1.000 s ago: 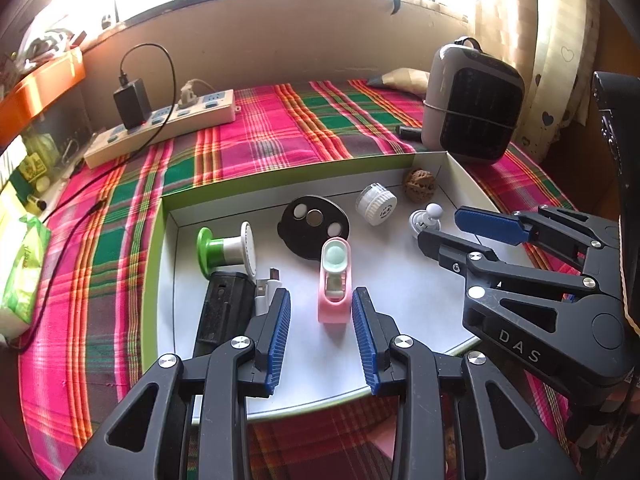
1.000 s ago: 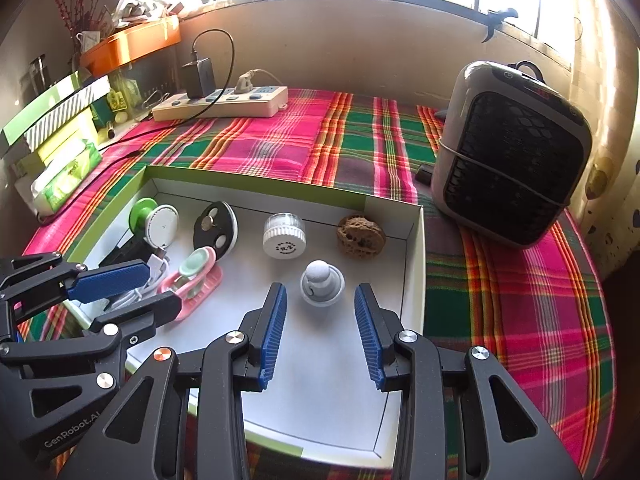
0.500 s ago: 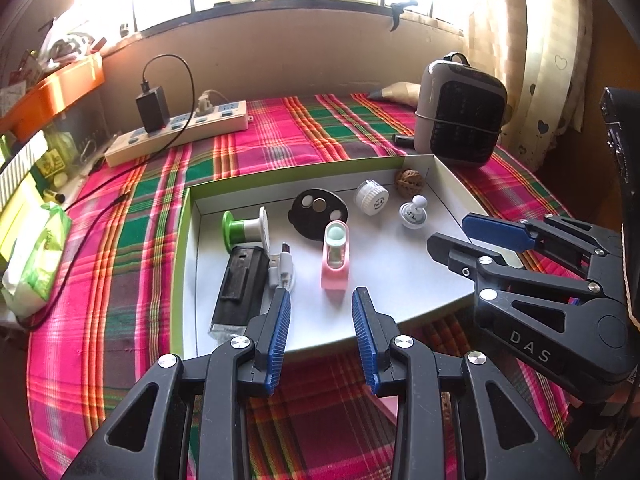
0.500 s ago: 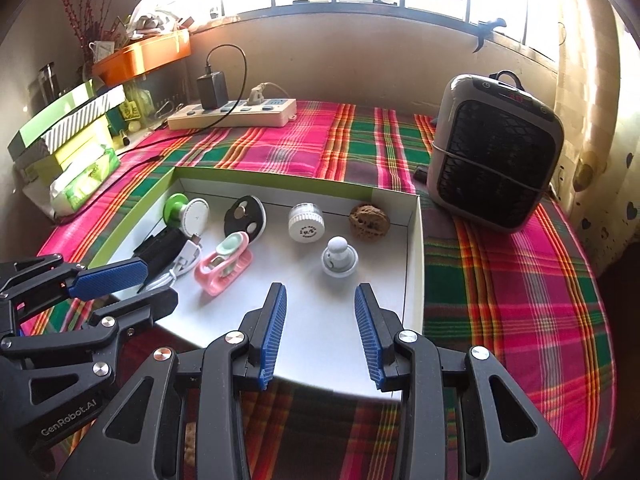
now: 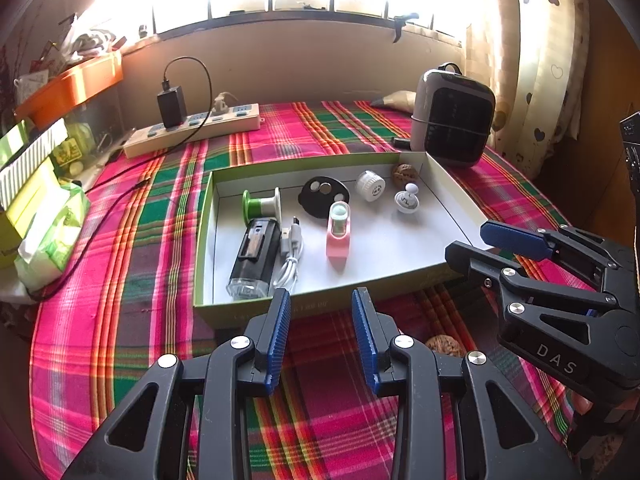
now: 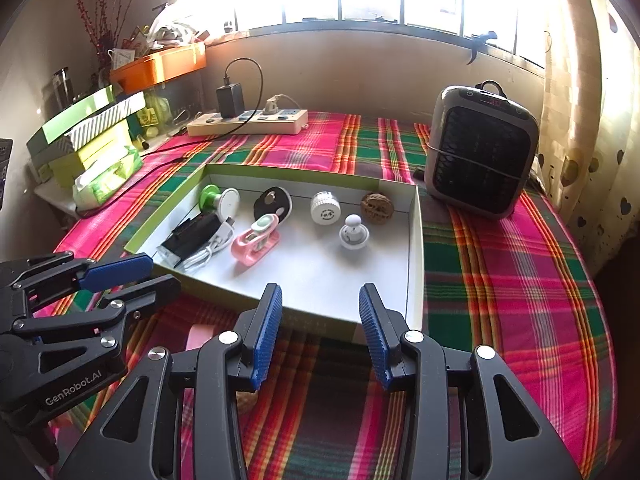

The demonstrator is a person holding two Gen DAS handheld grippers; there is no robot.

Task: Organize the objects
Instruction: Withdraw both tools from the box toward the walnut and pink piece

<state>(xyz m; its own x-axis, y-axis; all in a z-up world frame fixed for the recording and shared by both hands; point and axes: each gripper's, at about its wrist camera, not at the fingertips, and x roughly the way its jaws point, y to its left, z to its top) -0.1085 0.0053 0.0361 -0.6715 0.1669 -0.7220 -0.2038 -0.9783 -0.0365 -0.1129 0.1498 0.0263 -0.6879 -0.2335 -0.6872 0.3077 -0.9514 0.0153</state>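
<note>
Left wrist view: our left claw [image 5: 320,336] and right claw [image 5: 472,240] gape empty; box [image 5: 340,304] mid-frame, stray walnut [image 5: 444,346] lower right could roll off the surface if nudged

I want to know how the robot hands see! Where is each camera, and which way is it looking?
Left wrist: sits on the left gripper, looks forward past its blue fingers at the box; right gripper shows at the right.
Right wrist: sits on the right gripper, facing the box and heater; left gripper shows at the left.
Shared: box, pink dispenser, heater, power strip.
</note>
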